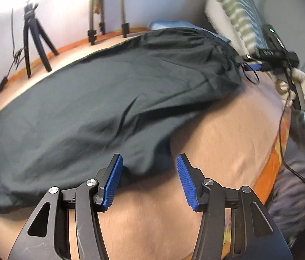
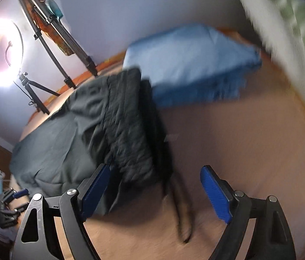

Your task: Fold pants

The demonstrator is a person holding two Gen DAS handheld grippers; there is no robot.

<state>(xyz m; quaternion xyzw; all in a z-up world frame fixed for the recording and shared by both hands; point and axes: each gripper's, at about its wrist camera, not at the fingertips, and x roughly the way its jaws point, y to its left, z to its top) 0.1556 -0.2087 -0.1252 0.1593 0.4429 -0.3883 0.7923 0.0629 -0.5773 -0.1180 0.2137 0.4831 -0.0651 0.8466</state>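
With both your left tongs (image 1: pixel 149 181) and right tongs (image 2: pixel 155 191) spread wide and empty, the dark pants (image 1: pixel 100 108) lie on the bed (image 1: pixel 228 130) just ahead, so you likely need to pinch their near edge.

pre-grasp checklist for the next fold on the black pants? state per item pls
1. Left gripper open: ok, jaws spread at the hem edge of the black pants.
2. Right gripper open: ok, by the waistband.
3. Fabric between the fingers: not ok, neither holds cloth.
4. Pants lying flat: not ok, wrinkled, and the near edge is lifted off the bed cover.
5. Drawstring tucked: not ok, it trails loose.
6. Blue pillow clear of pants: cannot tell, the frame is blurred.
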